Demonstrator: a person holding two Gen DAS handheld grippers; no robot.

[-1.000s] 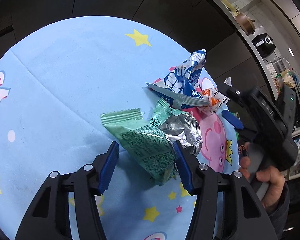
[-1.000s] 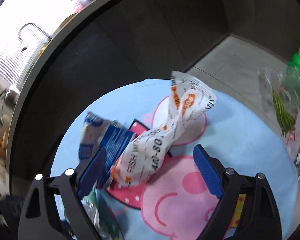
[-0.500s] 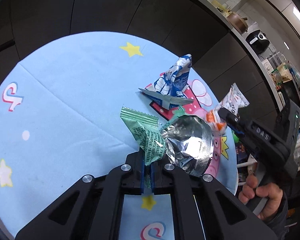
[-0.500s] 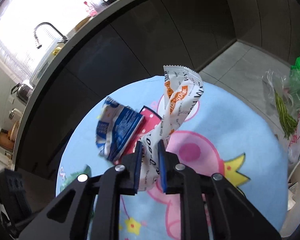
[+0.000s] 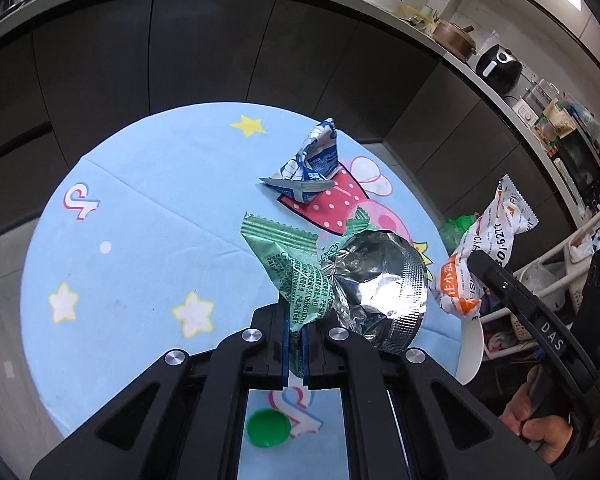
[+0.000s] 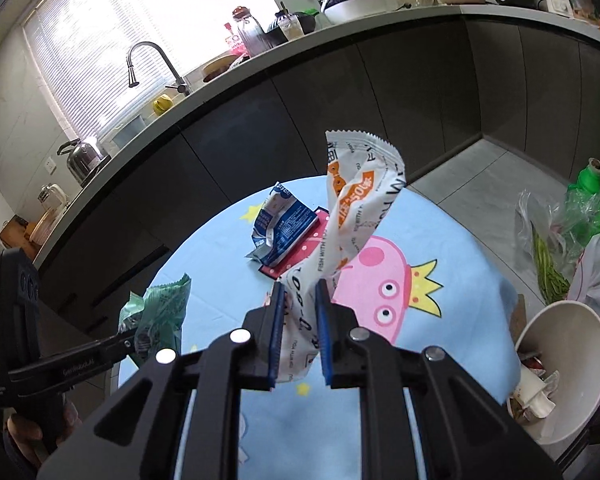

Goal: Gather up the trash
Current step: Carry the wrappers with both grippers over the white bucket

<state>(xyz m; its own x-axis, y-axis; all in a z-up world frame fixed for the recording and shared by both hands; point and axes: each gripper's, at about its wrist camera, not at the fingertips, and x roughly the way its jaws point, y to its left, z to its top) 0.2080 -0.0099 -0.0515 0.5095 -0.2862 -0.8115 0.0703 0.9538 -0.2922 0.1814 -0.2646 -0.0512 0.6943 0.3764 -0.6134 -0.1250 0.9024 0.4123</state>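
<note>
My left gripper [image 5: 295, 344] is shut on a green wrapper with silver foil lining [image 5: 300, 276], held up above the round table with its blue cartoon cloth [image 5: 140, 208]. My right gripper [image 6: 298, 328] is shut on a white and orange snack wrapper [image 6: 356, 216], also lifted off the table; the same wrapper [image 5: 488, 248] shows at the right of the left wrist view. A crumpled blue and white carton [image 5: 310, 168] still lies on the cloth, seen too as the carton [image 6: 280, 232] beyond the right gripper. A green bottle cap [image 5: 268, 427] lies on the cloth below the left gripper.
A white paper bowl [image 6: 560, 364] holding scraps sits at the table's right edge. Plastic bags with greens and a green bottle [image 6: 592, 208] lie on the floor to the right. Dark kitchen cabinets [image 6: 340, 112] curve behind the table. A hand [image 5: 540, 436] grips the right tool.
Both grippers closed on their wrappers and lifted them off the cloth. The table now looks farther away in both views, and the right gripper with its wrapper has swung off to the right.
</note>
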